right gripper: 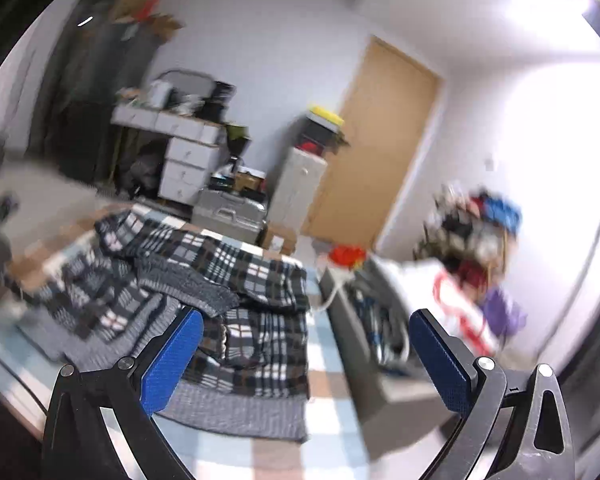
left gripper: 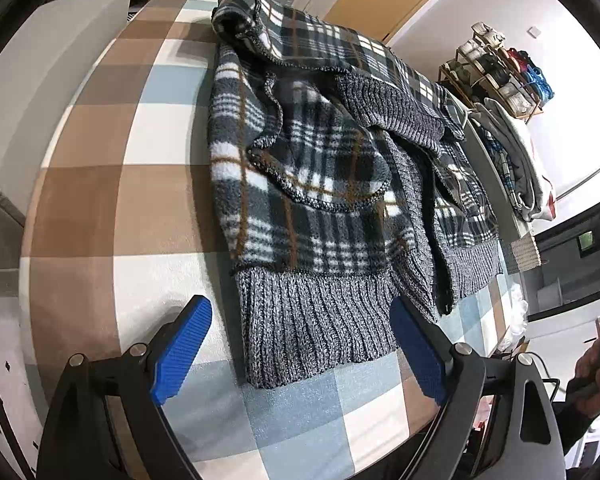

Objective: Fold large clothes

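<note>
From the left wrist camera, I saw a big plaid jacket (left gripper: 320, 184) lying on a bed with a checked cover (left gripper: 112, 208) of brown, white and blue squares. The jacket was fluffy, with a grey knitted band (left gripper: 316, 324) along its bottom edge. It lay open and rumpled, with one front flap turned back so the grey lining showed. The left gripper (left gripper: 300, 344) hung just over that knitted band. Its two blue pads were spread wide, one on each side of the band, and nothing was pinched between them. A hand (left gripper: 596, 364) showed at the far right edge. A pile of other clothes (left gripper: 516, 160) sat on something beside the bed.

From the right wrist camera, the picture was blurry. The same jacket (right gripper: 236, 292) lay spread over the bed. The right gripper (right gripper: 304, 360) was up in the air above the jacket's near side. Its blue pads also stood wide apart and held nothing. A wooden door (right gripper: 380, 144) and some white drawers (right gripper: 188, 164) were far behind.

I thought the next job was to grab the bottom edge. To do it well, the left gripper should go down onto the thick band and bite all the layers at a corner, not only the top one. The right one should take the other corner, so both sides lift evenly.
</note>
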Motion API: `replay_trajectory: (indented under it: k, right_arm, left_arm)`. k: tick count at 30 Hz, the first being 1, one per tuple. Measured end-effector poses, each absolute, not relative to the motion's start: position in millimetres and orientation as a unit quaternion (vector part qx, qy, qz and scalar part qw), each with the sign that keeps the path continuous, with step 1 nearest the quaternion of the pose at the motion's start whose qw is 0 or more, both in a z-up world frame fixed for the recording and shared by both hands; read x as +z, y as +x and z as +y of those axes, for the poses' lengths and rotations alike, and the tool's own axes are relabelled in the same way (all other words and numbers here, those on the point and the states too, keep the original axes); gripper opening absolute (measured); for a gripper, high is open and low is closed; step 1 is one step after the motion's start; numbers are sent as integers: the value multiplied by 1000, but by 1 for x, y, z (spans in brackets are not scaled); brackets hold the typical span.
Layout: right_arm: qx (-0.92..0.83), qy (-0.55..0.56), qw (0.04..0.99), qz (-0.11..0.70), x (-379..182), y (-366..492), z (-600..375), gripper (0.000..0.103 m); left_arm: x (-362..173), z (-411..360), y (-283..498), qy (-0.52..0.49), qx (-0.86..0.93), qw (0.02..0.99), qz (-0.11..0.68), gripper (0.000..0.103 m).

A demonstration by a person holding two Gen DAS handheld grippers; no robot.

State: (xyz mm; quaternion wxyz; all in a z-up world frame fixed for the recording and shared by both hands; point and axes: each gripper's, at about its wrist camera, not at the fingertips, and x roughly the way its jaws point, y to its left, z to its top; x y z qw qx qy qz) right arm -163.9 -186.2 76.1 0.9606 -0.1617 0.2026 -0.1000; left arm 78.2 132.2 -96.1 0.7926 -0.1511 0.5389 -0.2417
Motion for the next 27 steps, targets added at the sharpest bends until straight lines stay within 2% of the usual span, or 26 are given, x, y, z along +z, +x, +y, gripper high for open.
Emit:
replay_trajectory:
  k: [7, 13, 15, 18, 23, 27]
  right_arm:
    - [87, 163, 917, 353, 20, -135, -242, 103]
    - [166, 375, 831, 377, -34, -118, -269, 103]
    - [169, 383, 826, 377, -42, -116, -267, 103]
    - [147, 335, 855, 366, -36, -126, -258, 103]
    - [67, 144, 923, 349, -29, -137, -228, 103]
    - [56, 156, 917, 363, -39, -134, -238, 103]
  left_arm:
    - [-103, 126, 74, -143, -254, 787, 543, 88]
    - [-105, 125, 81, -173, -301, 764, 543, 87]
    - [-107, 128, 88, -205, -318, 749, 544, 87]
    - [-105, 130, 93, -240, -338, 739, 532, 87]
    - [-88, 126, 85, -263, -404, 725, 491, 87]
    - [-85, 119, 77, -249, -429, 724, 478, 87]
